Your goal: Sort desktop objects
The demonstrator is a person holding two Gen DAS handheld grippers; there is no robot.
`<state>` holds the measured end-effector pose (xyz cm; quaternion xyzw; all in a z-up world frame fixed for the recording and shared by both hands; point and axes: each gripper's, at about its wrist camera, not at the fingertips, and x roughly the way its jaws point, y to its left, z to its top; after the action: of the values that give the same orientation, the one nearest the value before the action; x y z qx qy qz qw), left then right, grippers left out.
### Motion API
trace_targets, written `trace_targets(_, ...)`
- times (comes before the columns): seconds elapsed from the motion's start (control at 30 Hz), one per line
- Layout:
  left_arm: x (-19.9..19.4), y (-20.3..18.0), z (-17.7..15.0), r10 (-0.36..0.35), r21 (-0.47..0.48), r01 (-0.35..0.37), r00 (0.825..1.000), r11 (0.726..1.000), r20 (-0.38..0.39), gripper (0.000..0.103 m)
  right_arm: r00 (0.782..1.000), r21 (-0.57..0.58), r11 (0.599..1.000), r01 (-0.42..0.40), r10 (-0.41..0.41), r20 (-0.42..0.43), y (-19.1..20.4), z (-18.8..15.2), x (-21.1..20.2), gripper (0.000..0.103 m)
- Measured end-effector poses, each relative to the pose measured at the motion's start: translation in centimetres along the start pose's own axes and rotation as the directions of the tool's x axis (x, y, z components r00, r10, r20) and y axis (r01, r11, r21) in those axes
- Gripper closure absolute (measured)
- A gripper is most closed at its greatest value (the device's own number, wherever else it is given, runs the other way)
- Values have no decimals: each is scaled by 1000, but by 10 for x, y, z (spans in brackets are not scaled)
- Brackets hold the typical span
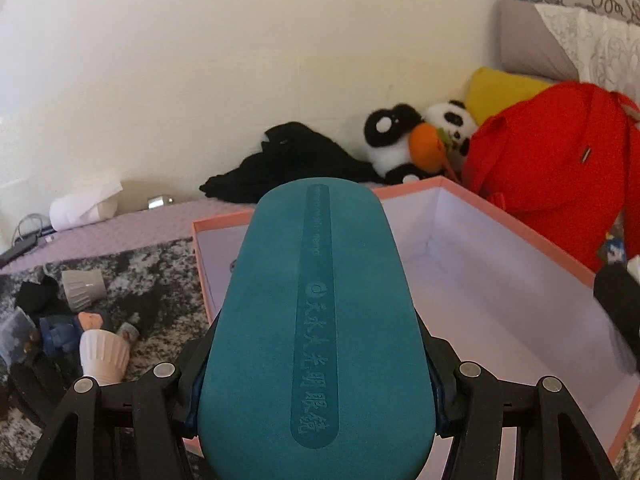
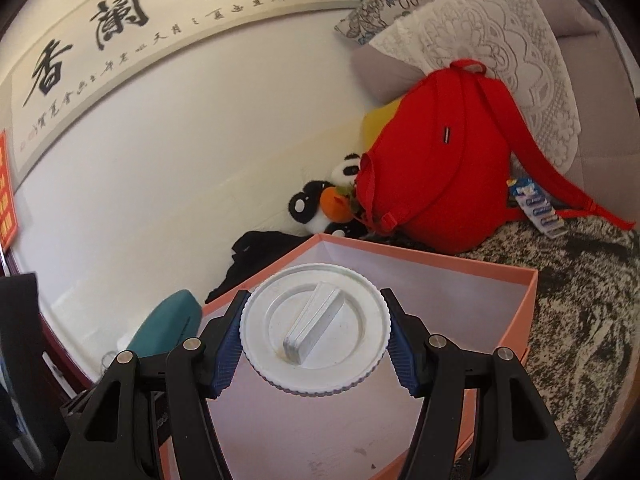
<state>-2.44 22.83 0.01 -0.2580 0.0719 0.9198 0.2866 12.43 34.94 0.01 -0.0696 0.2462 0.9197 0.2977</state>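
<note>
Teal glasses case (image 1: 316, 320), long, rounded ends, felt-like skin, a darker strip with pressed characters along its top. Held lengthwise between the left gripper (image 1: 316, 392) fingers, pads pressed on both its long sides, jaws about half apart. It hangs over the near-left rim of the pink box (image 1: 520, 224), which has a pale, bare inside

White round lid (image 2: 316, 332), ribbed edge, raised bar handle across its centre, sitting on a jar whose body is hidden below. Right gripper (image 2: 316, 340) fingers closed on the ribbed edge, blue pads (image 2: 226, 348) touching both sides. It hangs above the same box's interior. In the right wrist view the case shows just left of the left finger, at the box rim

Around: past the box's far wall a heap of black cloth (image 1: 288, 160), a penguin plush (image 1: 396, 140) with an orange beak, a panda plush (image 1: 452, 120) behind it, a red backpack (image 1: 560, 160) to the right, touching the box's far corner. Yellow cushion (image 1: 500, 88) behind the backpack. Left of the left fingers, well off: grey ribbed cup (image 1: 82, 288), white ribbed cup (image 1: 104, 354), small figure toys (image 1: 80, 328), all tipped over. Right of the backpack, a blister strip (image 2: 540, 208)

Surface: mottled black-and-white blanket (image 2: 592, 320) with a lilac strip (image 1: 120, 232) beyond it; cannot tell desk from bed. Cream wall, calligraphy scroll (image 2: 140, 32) hung high, lace pillows (image 2: 500, 40) in the right corner
</note>
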Motion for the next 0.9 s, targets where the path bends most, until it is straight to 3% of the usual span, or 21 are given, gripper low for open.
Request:
trace_targets(0.1,0,-2,-1,1,9,-2,1000,1000,4,36,1000,-32,999,20,-20,12,6,-3,-4,35)
trace_targets(0.2,-1,-4,-1,9,23,-9,1000,1000,21,34,999,-19,999,30,-29,23,4,-3,-6,13)
trace_targets(0.23,-4,-6,-1,16,30,-17,999,999,35,28,999,-11,999,32,-31,31,4,-4,-7,12)
trace_targets(0.27,-7,-9,0,26,45,-28,998,999,55,16,999,-16,999,36,-35,32,5,-4,-7,11)
trace_targets(0.3,-9,-12,0,32,60,-37,997,998,72,12,999,-20,999,40,-39,34,5,-4,-7,11)
trace_targets(0.53,-14,-27,-3,39,136,-53,994,989,106,11,998,-1,999,50,-50,30,2,-5,-8,8)
trace_targets(0.9,-15,-10,-6,60,72,-67,994,995,94,11,999,-10,999,32,-31,33,7,-8,-9,6)
